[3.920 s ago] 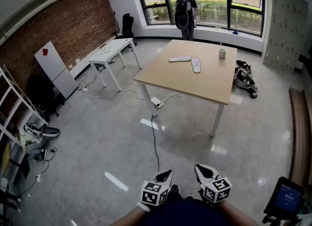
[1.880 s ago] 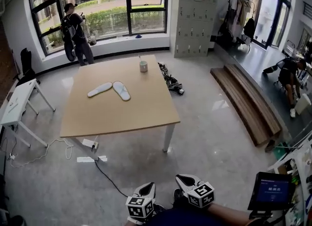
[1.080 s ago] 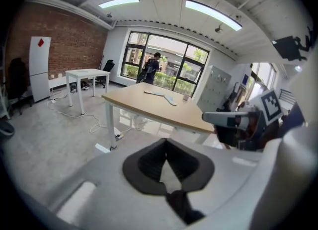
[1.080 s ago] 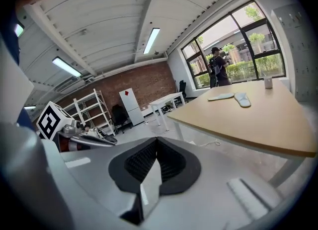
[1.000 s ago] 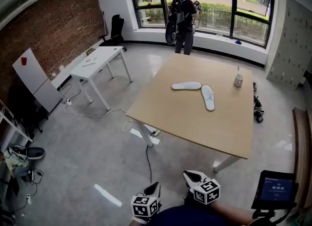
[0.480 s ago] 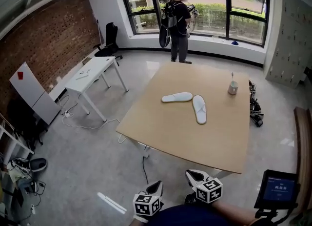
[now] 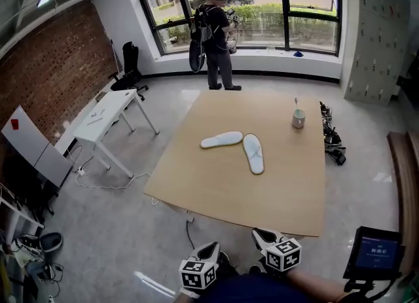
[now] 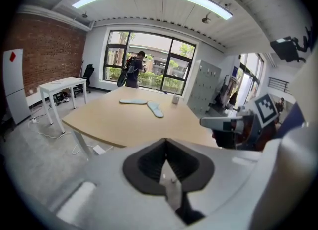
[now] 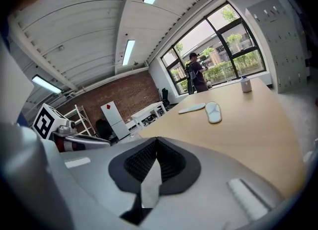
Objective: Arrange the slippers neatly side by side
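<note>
**Slippers sitting in an L, both grippers well short of them**

Biggest worry from here: these look thin and floppy. There's a pale, flat fabric slipper lying crosswise and its twin, the lengthwise slipper. A pinch from above could just skid one across the smooth light-wood table instead of lifting it. Their ends nearly meet, so dragging one could nudge the other out of line too. The small grey cup stands near the far right side, and I reckon a wide swing of the right gripper might tip it.

The left gripper and the right one both have their fingers pressed together with nothing between them. They'd have to open before any grab — going in like this would only shove.

Both slippers sit around the middle of the tabletop, well apart from the grippers. One lies sideways and the other points toward the near edge — an L, not a neat pair.
</note>
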The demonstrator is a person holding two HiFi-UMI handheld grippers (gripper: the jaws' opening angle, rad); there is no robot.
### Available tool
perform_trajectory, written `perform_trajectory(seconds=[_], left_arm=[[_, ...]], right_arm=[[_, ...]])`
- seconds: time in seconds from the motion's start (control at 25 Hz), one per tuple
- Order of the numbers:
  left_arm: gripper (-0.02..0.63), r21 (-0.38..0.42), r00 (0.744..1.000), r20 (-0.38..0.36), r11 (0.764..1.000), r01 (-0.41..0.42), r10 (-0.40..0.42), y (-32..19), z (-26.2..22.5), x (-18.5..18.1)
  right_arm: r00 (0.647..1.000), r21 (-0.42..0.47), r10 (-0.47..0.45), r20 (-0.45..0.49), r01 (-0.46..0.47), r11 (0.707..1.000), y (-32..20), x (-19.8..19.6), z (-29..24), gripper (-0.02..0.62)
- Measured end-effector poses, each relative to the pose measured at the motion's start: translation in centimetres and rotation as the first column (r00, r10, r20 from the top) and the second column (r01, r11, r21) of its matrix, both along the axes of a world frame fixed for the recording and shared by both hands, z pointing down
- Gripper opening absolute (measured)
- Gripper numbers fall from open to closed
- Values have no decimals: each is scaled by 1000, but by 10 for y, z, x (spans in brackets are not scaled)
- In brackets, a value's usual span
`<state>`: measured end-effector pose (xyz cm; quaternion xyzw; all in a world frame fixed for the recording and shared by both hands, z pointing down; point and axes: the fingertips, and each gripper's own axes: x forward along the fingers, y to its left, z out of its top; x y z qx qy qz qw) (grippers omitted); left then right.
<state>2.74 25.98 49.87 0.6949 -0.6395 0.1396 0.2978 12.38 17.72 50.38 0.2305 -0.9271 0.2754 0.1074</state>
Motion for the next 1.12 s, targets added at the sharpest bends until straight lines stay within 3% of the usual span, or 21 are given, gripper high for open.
perform_trajectory(seconds=[0.28,0.48,0.88,1.12], left_arm=[[5,10,995,-37,996,-90,91,-42,10,6],[5,16,981,-69,983,-181,182,-95,17,-6],[5,17,949,-121,957,-291,290,-185,20,-68],[5,24,925,-151,937,-349,348,-234,27,-110]], right_arm=[[994,9,104,-39,-103,995,-36,16,4,11],[971,23,228,-70,-227,974,-83,18,4,11],[946,24,292,-137,-292,956,-148,-47,8,11],[915,34,364,-172,-363,931,-188,-80,12,11]])
